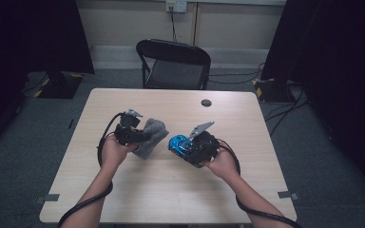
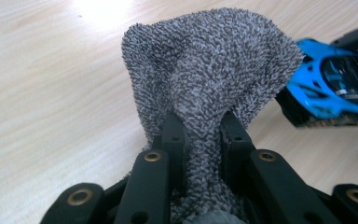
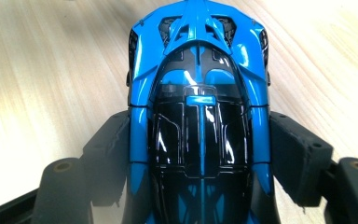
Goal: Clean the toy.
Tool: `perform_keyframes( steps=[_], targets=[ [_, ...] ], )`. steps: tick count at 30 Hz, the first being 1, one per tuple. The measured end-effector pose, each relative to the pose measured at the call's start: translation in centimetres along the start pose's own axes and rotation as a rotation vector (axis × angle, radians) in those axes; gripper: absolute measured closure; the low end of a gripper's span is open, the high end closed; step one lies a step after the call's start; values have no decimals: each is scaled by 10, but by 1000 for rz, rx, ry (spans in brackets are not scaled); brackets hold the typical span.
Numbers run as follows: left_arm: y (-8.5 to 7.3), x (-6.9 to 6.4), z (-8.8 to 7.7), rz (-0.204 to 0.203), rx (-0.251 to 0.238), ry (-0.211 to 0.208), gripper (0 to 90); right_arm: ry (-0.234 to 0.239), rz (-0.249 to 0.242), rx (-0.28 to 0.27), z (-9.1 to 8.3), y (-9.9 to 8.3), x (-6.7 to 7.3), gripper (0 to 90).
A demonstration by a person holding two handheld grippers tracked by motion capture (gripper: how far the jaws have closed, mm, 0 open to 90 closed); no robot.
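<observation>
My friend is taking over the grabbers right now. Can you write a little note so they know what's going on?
Left hand-held gripper: shut on the grey towel, bunched between its jaws just above the table.
Right hand-held gripper: clamped on the sides of the blue toy car.
Towel and car sit close together near the table's middle, but not touching.
Done: both things are picked up.
Left, most likely: bring the towel to the car and wipe it.
</observation>
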State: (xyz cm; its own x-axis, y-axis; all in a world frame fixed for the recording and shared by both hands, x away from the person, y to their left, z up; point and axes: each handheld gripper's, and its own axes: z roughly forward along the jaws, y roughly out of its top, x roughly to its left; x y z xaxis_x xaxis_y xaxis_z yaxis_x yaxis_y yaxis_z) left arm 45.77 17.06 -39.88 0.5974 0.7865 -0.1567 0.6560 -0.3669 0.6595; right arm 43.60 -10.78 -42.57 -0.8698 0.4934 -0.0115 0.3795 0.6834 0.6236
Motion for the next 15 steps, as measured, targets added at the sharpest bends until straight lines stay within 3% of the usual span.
perform_keyframes(
  steps=[8, 15],
  targets=[
    [12, -7, 18, 27, 22, 10, 761, 25, -8, -8, -1, 0, 5, 288],
    [14, -19, 33, 66, 56, -26, 761, 33, -23, -8, 0, 0, 9, 288]
  ],
)
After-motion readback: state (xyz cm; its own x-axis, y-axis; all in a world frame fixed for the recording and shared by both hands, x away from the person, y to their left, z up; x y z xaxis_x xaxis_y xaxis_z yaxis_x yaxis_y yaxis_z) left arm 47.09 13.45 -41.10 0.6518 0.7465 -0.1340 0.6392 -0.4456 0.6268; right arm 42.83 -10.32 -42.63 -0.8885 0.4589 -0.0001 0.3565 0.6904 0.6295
